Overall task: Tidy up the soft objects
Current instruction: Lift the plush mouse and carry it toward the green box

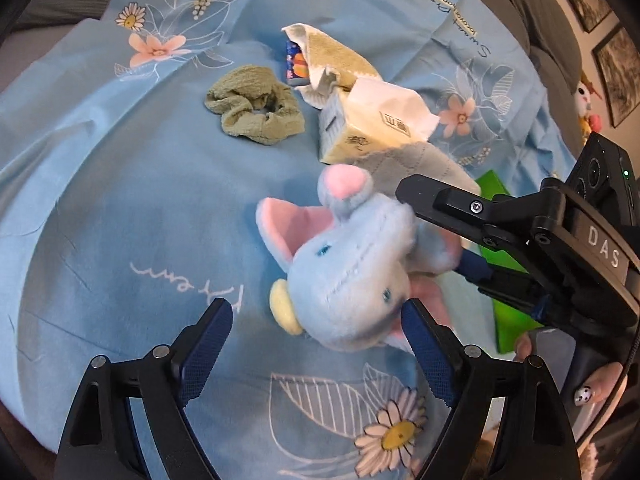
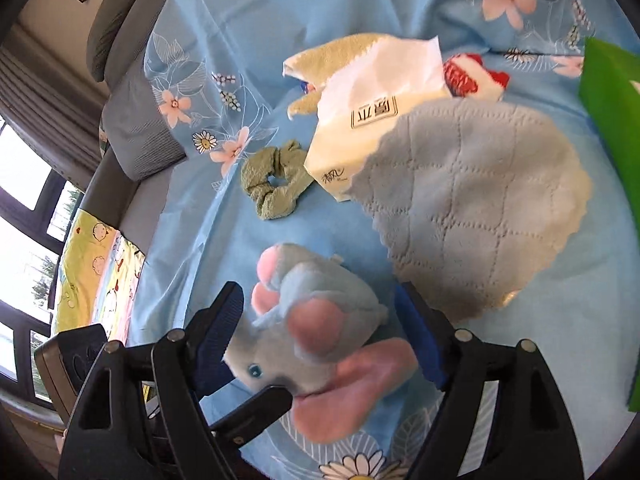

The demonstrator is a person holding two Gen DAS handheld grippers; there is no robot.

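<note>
Plush elephant sits between both grippers' parted jaws

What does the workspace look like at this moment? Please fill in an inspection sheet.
Surface: light blue floral bedsheet, wrinkled.
Job's things: blue plush elephant; green scrunchie; grey-blue quilted cloth, partly over the tissue pack; beige towel.
Clutter: green box at the edge; red-and-white item, unclear; colourful packet under the towel.
Grippers: left gripper open beside the elephant; right gripper straddles the elephant, closure cannot be told.
Cables: thin black cord at the right gripper's handle.
Surroundings: grey cushions, window, framed pictures.
</note>
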